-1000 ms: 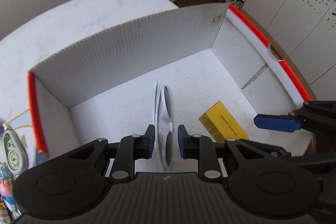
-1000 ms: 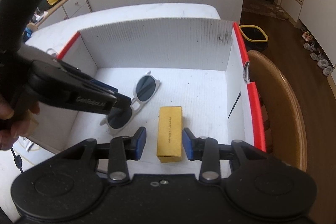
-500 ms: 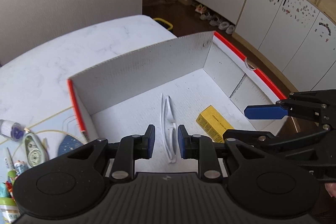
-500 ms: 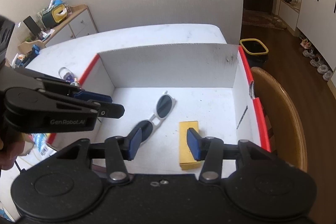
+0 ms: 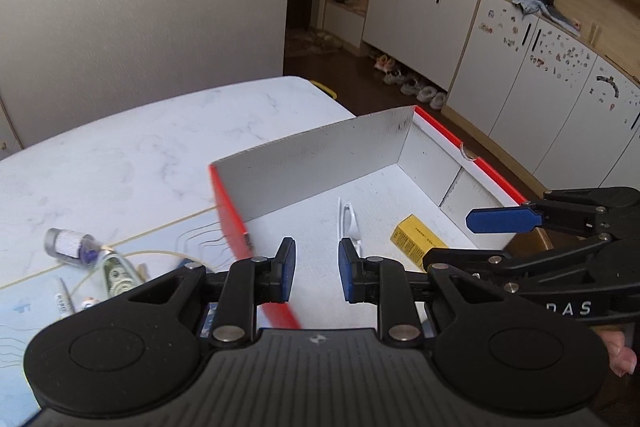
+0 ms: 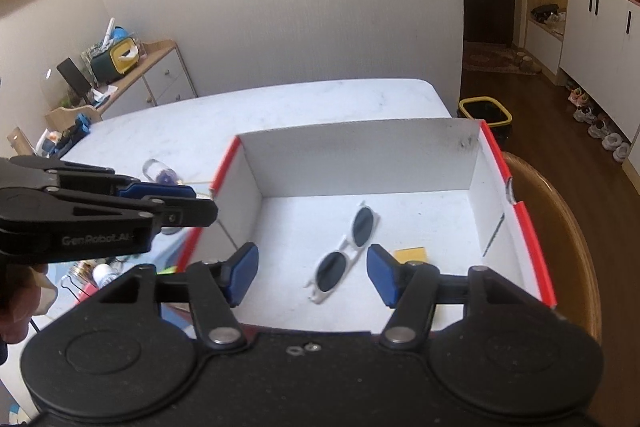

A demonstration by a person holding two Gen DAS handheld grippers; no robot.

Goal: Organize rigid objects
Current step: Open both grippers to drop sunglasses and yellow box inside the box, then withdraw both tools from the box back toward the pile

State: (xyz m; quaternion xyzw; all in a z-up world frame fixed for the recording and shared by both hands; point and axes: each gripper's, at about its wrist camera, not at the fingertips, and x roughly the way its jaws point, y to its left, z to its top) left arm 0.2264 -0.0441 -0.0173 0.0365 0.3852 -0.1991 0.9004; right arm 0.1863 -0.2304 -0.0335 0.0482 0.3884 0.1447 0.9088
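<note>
White-framed sunglasses [image 6: 347, 251] lie on the floor of a white box with red edges [image 6: 520, 219], next to a small yellow carton [image 6: 411, 253]. In the left wrist view the sunglasses [image 5: 347, 217] and the yellow carton [image 5: 416, 241] show inside the same box [image 5: 320, 155]. My left gripper [image 5: 317, 275] is open and empty, above the box's near left edge. My right gripper [image 6: 312, 273] is open wide and empty, high above the box's near side. Each gripper shows in the other's view.
Small items lie on the marble table [image 5: 140, 147] left of the box: a small clear bottle with a purple label [image 5: 70, 247], a correction tape dispenser [image 5: 116, 269], pens. A wooden chair back [image 6: 560, 227] stands right of the box.
Both grippers have pulled up and back from the box, leaving the sunglasses and the carton on its floor. The right gripper has opened wider. The left gripper has shifted left over the box edge.
</note>
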